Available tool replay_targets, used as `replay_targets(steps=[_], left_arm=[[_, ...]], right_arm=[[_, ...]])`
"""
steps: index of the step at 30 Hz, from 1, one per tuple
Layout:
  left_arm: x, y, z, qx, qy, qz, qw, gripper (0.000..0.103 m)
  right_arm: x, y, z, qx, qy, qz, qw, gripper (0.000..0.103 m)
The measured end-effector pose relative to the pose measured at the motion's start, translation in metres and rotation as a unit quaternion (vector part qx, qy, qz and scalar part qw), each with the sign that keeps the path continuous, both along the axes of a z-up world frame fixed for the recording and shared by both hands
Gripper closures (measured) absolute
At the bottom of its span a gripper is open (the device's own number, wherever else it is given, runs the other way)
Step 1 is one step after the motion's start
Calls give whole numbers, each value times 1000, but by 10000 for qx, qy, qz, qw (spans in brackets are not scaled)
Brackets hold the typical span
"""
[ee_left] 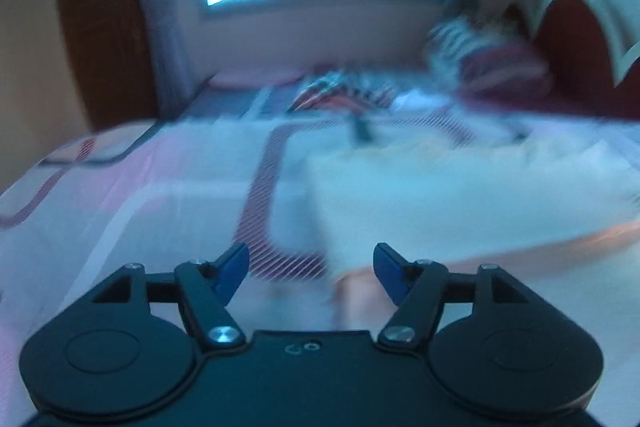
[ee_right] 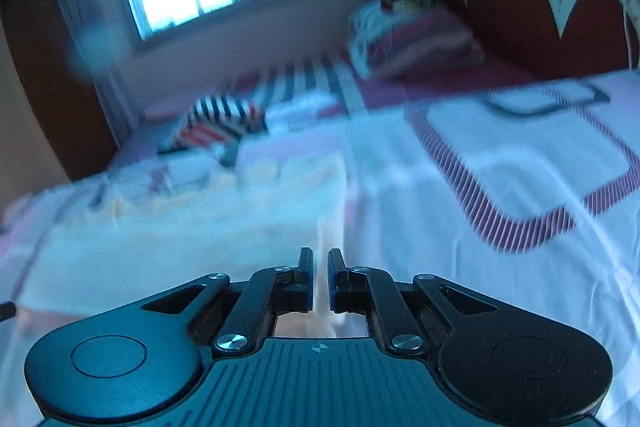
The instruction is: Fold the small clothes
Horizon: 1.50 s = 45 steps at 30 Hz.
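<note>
Right wrist view: right gripper nearly closed on the pale garment edge, on the bed.
Left gripper wide open, empty; a thin pinch may slip, dropping the fold.

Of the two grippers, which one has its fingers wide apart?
The left gripper: its blue fingertips stand far apart with nothing between them. The right gripper has only a narrow gap.

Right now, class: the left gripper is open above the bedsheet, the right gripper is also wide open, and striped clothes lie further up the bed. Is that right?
One part is wrong. In the right wrist view the right gripper is nearly shut, apparently pinching the pale garment. The left gripper is open above the bedsheet, and striped clothes lie further up.
</note>
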<state>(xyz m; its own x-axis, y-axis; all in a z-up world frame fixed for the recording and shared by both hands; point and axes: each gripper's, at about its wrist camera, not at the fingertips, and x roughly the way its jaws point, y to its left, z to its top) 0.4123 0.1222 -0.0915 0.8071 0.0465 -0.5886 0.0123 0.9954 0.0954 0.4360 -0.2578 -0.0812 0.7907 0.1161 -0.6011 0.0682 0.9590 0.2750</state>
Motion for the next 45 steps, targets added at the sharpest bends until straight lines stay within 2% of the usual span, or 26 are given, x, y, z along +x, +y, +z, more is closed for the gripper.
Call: replay_targets(steps=[4,6,7,10,12,16,20,21,22,23,25,27,29,31,33,34,37,39,40,41,43,45], left_arm=[[23,-37,-10,72,207,-369,9991,38],[36,-43,-32,-77,657,-451,9968,35],[32,-42,-39,-121,571,-466,9972,34],[33,-33,-29,-284,662,-525,9960,36],[39,-30,-17,-317,341,-484,9977,37],[81,-32,-5,-375,116,-391,9985,37],[123,-32,-23,-111,302,-329,9989,35],[131,-25,-34,-79,490,-268,9984,35],[137,-16,-46,-178,649,-229,9975,28],[132,-6,-48,-393,479,-236,9978,28],[125,1,-40,-302,528,63,9981,32],[106,-5,-28,-469,281,161,9984,33],[92,-32,-23,-585,199,-163,9980,31],[85,-66,-22,-608,264,-514,9965,31],[77,-90,-28,-516,329,-696,9957,35],[75,-94,-33,-424,413,-661,9961,32],[60,-77,-40,-222,359,-712,9966,30],[51,-55,-40,116,264,-553,9981,30],[46,-49,-40,437,213,-443,9978,27],[42,-43,-41,485,192,-403,9978,26],[42,-35,-38,150,259,-329,9990,26],[37,-41,-30,177,185,-245,9994,31]], right_arm=[[14,39,-3,-163,95,511,9985,96],[18,56,-14,-337,292,664,9968,96],[20,59,-24,-488,494,668,9953,97],[13,53,-23,-378,465,695,9958,96],[15,51,-16,-309,229,615,9974,96],[50,73,-14,-167,92,803,9966,96],[80,106,-18,-121,-49,1110,9937,96],[88,112,-23,-193,26,1137,9933,96],[95,115,-31,-361,227,1082,9932,97],[98,112,-37,-394,239,1011,9938,97],[100,100,-39,-166,250,909,9954,96],[94,96,-29,-187,94,757,9969,96],[89,101,-21,25,-123,860,9962,96],[92,120,-19,95,-13,1146,9934,96],[96,142,-26,-88,220,1397,9899,94],[93,145,-29,-240,236,1432,9891,92],[79,125,-32,-469,141,1453,9882,87],[68,89,-30,-868,63,850,9926,87],[62,67,-30,-1004,64,534,9935,87],[59,44,-33,-969,143,277,9948,87],[57,14,-35,-574,222,182,9979,86],[53,9,-27,-635,181,87,9978,86]])
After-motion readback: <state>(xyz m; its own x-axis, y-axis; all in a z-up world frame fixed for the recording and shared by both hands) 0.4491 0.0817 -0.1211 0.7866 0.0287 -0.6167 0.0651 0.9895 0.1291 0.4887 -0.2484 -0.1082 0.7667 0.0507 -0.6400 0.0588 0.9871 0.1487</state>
